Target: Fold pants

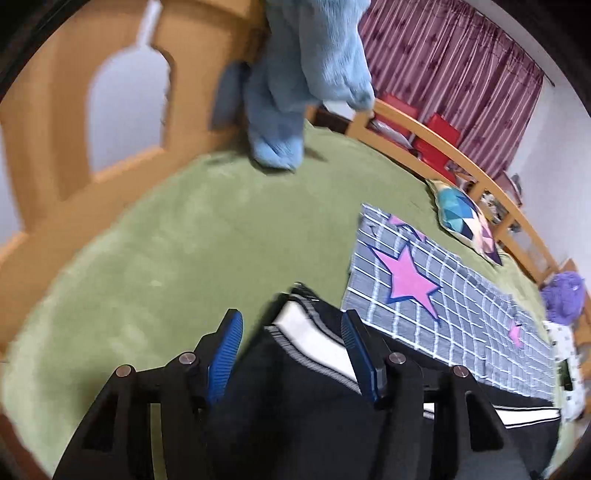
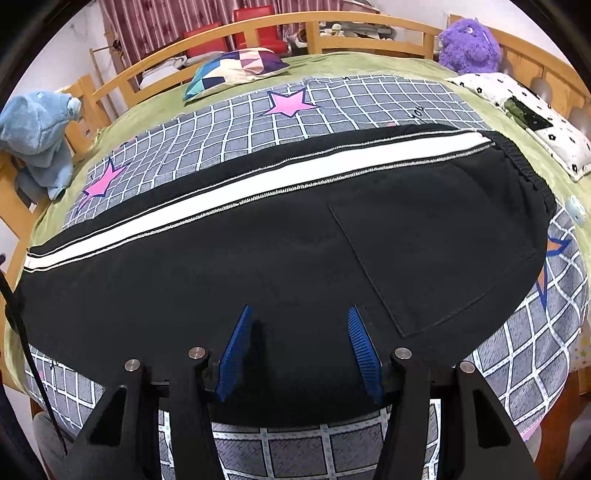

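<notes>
Black pants point(image 2: 258, 258) with a white side stripe point(image 2: 258, 184) lie flat along a grey checked sheet point(image 2: 332, 99) with pink stars; the waistband is at the right and a back pocket faces up. My right gripper point(image 2: 299, 312) hovers open over the near edge of the pants, with nothing pinched. In the left wrist view the leg end of the pants point(image 1: 295, 387) lies under my left gripper point(image 1: 291, 321). Its blue pads point(image 1: 229, 347) stand apart on either side of the striped cuff and do not press on it.
A green blanket point(image 1: 166, 258) covers the bed inside a wooden rail point(image 2: 258, 26). A blue plush point(image 2: 37, 136) sits at the left end and a purple plush point(image 2: 469, 44) at the far right. A patterned pillow point(image 2: 236, 68) and a white flowered pillow point(image 2: 535, 122) lie beyond the sheet.
</notes>
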